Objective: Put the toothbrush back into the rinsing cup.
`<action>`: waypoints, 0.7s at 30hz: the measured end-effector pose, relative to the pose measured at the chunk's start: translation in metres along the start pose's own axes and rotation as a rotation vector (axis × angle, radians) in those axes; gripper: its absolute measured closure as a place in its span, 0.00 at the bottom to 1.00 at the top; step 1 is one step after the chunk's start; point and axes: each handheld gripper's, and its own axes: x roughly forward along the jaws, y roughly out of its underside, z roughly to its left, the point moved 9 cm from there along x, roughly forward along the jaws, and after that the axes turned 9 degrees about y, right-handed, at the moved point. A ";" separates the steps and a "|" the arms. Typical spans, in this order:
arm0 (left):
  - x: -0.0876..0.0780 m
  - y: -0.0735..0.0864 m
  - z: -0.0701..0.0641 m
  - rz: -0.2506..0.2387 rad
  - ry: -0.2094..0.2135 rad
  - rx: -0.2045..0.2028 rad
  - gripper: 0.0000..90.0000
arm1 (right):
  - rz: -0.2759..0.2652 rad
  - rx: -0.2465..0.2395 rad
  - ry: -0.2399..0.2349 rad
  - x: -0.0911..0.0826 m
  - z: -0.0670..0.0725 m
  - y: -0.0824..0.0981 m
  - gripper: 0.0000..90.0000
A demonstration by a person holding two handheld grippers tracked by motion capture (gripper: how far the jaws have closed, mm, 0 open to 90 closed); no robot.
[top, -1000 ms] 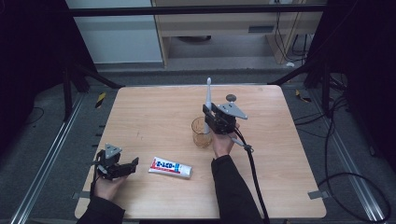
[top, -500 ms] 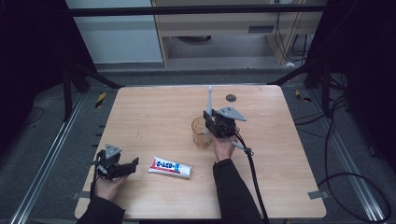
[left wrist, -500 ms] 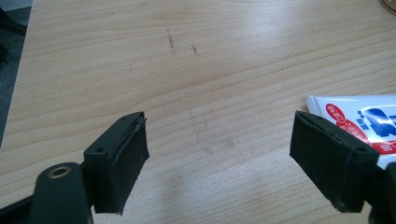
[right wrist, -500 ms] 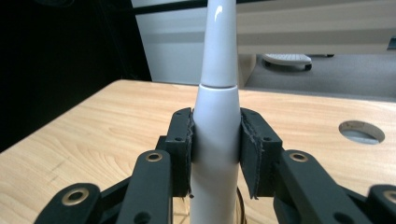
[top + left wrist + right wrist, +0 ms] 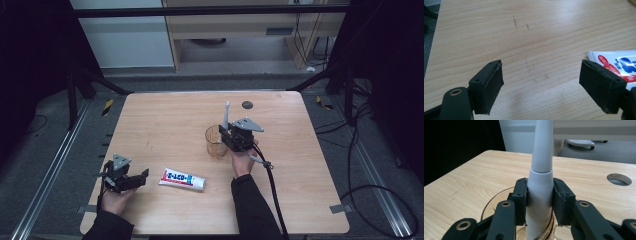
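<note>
Clamping a white toothbrush (image 5: pixel 540 182) by its thick handle, the right gripper (image 5: pixel 540 202) has both black pads pressed flat against the sides of the handle, with the brush standing upright and its lower end down inside a clear amber cup (image 5: pixel 499 202). From the high view, that right gripper (image 5: pixel 231 134) sits just beside the cup (image 5: pixel 215 141) near the middle of the worktop (image 5: pixel 165 120), and the toothbrush (image 5: pixel 226 114) rises straight above the cup's rim. The left gripper (image 5: pixel 549 82) rests low over the near left part of the worktop with its jaws spread wide apart and nothing between them but bare wood. Just beside its right pad lies a white toothpaste tube (image 5: pixel 616 65), flat on the worktop, apart from the pad as far as can be told. The tube (image 5: pixel 182 178) carries a red patch and blue lettering, too small and cropped to read. A round dark hole (image 5: pixel 246 104) sits near the far edge of the worktop.
</note>
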 end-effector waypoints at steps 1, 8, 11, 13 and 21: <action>0.000 0.000 0.000 0.000 0.001 0.000 0.20 | 0.001 -0.003 -0.003 0.000 0.000 0.000 0.74; 0.000 0.000 0.000 0.001 0.000 0.001 0.20 | -0.004 -0.012 -0.027 -0.006 0.002 -0.003 0.72; 0.000 0.000 -0.001 -0.001 0.001 0.001 0.20 | -0.003 -0.024 -0.028 -0.008 0.004 -0.002 0.72; 0.000 0.000 -0.001 -0.001 0.002 0.001 0.20 | -0.003 -0.026 -0.028 -0.008 0.004 -0.002 0.72; -0.001 -0.001 -0.001 -0.003 0.006 -0.001 0.20 | 0.024 -0.046 -0.046 -0.008 0.009 0.004 0.68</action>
